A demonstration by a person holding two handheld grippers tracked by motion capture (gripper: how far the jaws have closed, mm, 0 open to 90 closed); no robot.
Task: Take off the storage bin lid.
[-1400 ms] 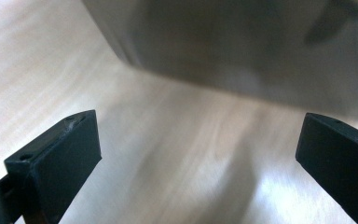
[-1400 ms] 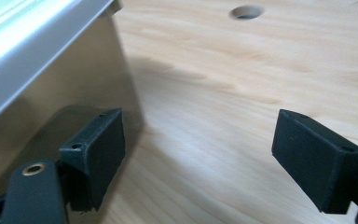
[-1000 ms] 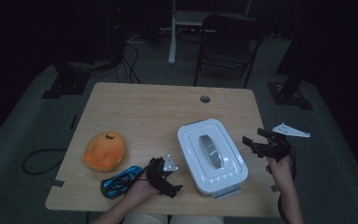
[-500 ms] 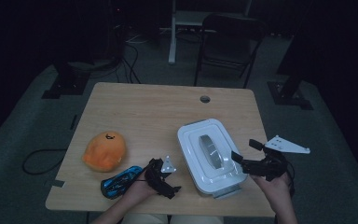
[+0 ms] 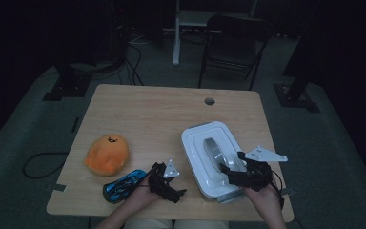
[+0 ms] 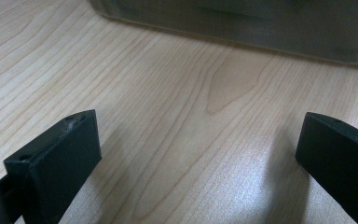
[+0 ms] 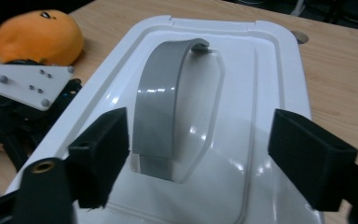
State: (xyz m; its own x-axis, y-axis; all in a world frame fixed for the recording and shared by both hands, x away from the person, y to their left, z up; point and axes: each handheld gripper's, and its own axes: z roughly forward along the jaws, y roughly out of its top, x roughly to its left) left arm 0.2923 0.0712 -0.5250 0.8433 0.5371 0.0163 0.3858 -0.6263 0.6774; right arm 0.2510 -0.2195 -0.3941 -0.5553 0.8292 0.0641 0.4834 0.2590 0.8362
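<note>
Jaws of the right gripper point(image 7: 196, 154) stand wide apart over the near end of the white lidded box point(image 5: 213, 160), and between them in the right gripper view rises the grey handle point(image 7: 161, 100), a flat arched strap set in a recess of the lid. That strap is what the coming move seems to turn on: its long axis runs from 6 o'clock to 12 o'clock straight ahead of the jaws, lying closer to the jaw at 9 o'clock than to the one at 3 o'clock, so I judge the hand must shift a little toward 9 o'clock, or close unevenly, to take the strap across its width. On the bench point(image 5: 152, 114) in the high view the box sits at about 4 o'clock from the centre, its length slanting from 11 to 5 o'clock, and the right gripper point(image 5: 240, 172) is much the nearer of the two, already over the lid. The left gripper point(image 5: 164, 183) rests at 9 o'clock from the box, its jaws also apart with bare wood between them and nothing held. An orange plush toy point(image 5: 106, 153) and a blue toy car point(image 5: 122, 185) lie further toward 9 o'clock. No brand, label or writing can be read on anything.
</note>
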